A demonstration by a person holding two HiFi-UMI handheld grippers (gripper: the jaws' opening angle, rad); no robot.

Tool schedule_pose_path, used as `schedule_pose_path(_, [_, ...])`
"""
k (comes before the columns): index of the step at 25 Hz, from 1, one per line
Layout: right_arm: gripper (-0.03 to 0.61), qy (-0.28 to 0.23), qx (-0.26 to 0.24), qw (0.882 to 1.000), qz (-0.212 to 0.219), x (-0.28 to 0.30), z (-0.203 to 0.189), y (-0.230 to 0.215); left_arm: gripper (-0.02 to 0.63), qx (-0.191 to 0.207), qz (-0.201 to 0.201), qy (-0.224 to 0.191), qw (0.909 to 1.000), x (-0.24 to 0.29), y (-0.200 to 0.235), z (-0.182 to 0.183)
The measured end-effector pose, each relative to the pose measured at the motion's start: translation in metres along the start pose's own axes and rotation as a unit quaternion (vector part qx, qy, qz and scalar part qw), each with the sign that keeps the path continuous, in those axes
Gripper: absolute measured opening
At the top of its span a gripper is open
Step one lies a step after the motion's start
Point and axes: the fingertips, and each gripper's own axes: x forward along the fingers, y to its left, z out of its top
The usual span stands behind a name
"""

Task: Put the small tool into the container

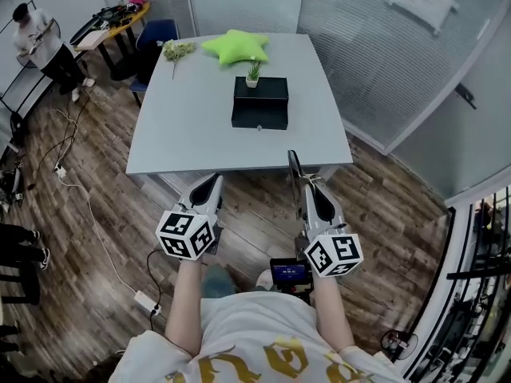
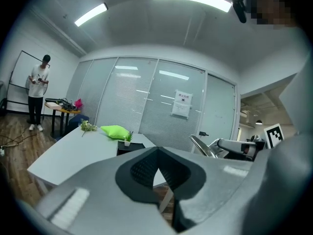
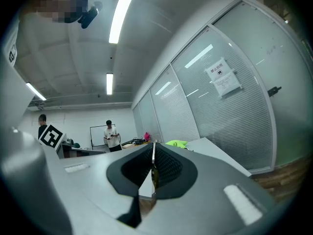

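**Tool clamped in right gripper, box well ahead**

Right gripper [image 1: 310, 190] is closed on the tool [image 1: 294, 163]. In its own view a thin metal edge sits pinched between the pads [image 3: 159, 166]. The left gripper [image 1: 214, 180] is closed with its tips touching and nothing between them.

The tool is a thin, shiny metal strip, possibly tweezers; the view is too poor to say. I judge it light, stiff and slick. It's held by its rear end, with most of it sticking out past the jaw tips, so it could pivot if bumped. Keep the grip firm.

The black box [image 1: 259, 112] is on the table [image 1: 184, 134], ahead of both grippers and well apart, slightly left of the right one. A small plant [image 1: 253, 73] sits on the box's far edge.
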Motion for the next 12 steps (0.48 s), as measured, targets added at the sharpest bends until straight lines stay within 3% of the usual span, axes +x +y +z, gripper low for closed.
schedule_pose_path(5, [0.028, -0.002, 0.01, 1.0, 0.011, 0.021, 0.003, -0.013, 0.0, 0.016, 0.002, 0.01, 0.9998, 0.018, 0.003, 0.0])
schedule_pose_path(12, [0.028, 0.01, 0.002, 1.0, 0.006, 0.098, -0.01, -0.032, 0.0, 0.006, -0.007, 0.004, 0.9999, 0.085, 0.056, 0.009])
